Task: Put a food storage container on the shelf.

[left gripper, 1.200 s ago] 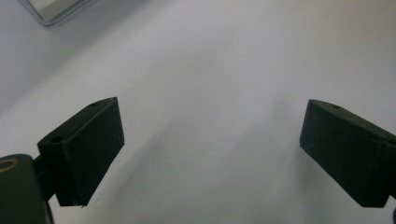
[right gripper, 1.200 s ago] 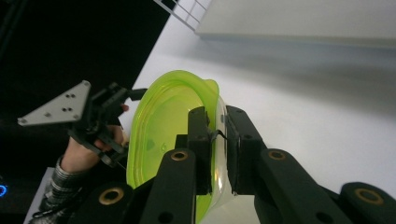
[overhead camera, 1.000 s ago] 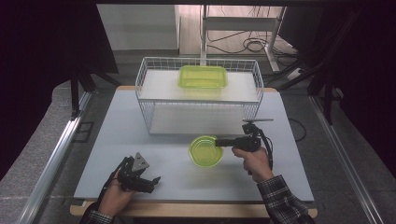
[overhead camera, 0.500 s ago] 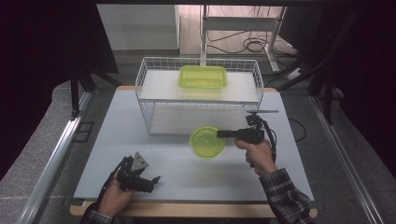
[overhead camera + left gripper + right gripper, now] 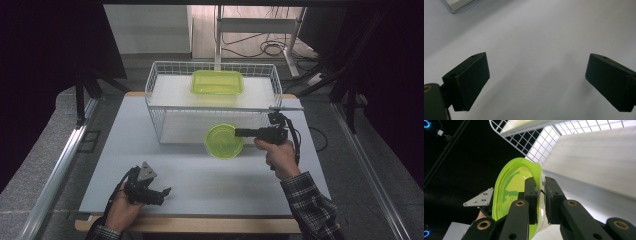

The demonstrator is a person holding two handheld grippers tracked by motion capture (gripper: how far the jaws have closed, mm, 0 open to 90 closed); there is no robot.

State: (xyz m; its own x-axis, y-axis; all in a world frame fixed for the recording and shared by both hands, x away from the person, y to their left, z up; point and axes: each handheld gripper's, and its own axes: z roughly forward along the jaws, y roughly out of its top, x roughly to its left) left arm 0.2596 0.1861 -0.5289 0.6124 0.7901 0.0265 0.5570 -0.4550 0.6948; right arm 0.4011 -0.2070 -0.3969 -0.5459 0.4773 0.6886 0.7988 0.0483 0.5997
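Change since earlier frames: we see the round green bowl (image 5: 223, 141) lifted farther toward the wire basket (image 5: 159, 102); left hand unmoved.
High view: right gripper (image 5: 239, 132) reaches level leftward, clamping the bowl's right rim before the basket's near wall; left gripper (image 5: 163, 192) rests near-left on the table (image 5: 200, 175).
Left gripper view: jaws spread wide, nothing between them.
Right gripper view: jaws pinch the rim; we advise clearing the basket's top wire before moving the bowl in beside the rectangular green container (image 5: 217, 82).

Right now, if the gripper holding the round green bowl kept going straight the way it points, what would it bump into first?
Probably the white wire basket: the right gripper, shut on the round translucent green bowl, points across the basket's front wall. Depth is hard to judge.
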